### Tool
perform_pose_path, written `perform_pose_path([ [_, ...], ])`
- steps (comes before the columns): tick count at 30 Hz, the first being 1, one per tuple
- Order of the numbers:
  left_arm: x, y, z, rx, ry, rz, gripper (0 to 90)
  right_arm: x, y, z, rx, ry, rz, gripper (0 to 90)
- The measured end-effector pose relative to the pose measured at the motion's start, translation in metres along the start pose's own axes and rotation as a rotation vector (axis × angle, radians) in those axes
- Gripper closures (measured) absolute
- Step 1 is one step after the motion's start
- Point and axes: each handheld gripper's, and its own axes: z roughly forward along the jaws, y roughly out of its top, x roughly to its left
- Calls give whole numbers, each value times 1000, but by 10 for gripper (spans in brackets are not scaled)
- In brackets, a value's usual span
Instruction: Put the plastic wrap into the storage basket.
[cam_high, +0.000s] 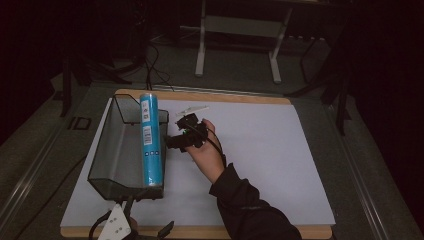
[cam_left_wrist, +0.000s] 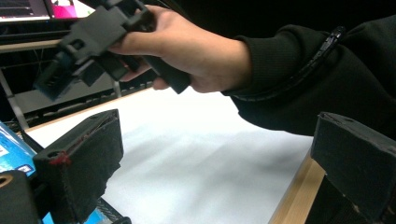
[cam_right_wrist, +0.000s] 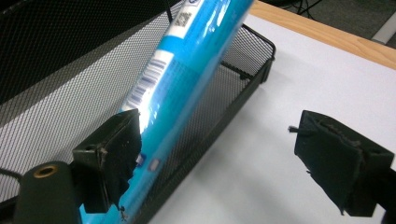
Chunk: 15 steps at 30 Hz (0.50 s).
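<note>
A long blue tube (cam_high: 150, 142) with a white label lies tilted in a black mesh basket (cam_high: 107, 150), resting along its right rim. In the right gripper view the tube (cam_right_wrist: 187, 74) runs just behind the left jaw, inside the mesh wall. A person's hand holds my right gripper (cam_high: 172, 140) just right of the basket, above the white mat. Its jaws stand apart with nothing between them (cam_right_wrist: 219, 140). My left gripper (cam_high: 147, 216) sits at the table's near edge by the basket's near corner, wide open and empty (cam_left_wrist: 219, 158). It looks at the right gripper (cam_left_wrist: 79, 46) in the hand.
A white mat (cam_high: 260, 150) covers the wooden table (cam_high: 210, 96). A small white piece (cam_high: 192, 109) lies on the mat beyond the right gripper. Metal stand legs (cam_high: 200, 60) and cables are on the dark floor behind the table.
</note>
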Motion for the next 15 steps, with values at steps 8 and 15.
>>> perform_pose_path([
  [8, -1, 0, 1, 4, 4, 3, 32, -9, -23, -22, -19, 15, -30, 137],
  [15, -1, -1, 2, 9, 3, 5, 33, -19, -41, -40, -35, 17, -36, 134],
])
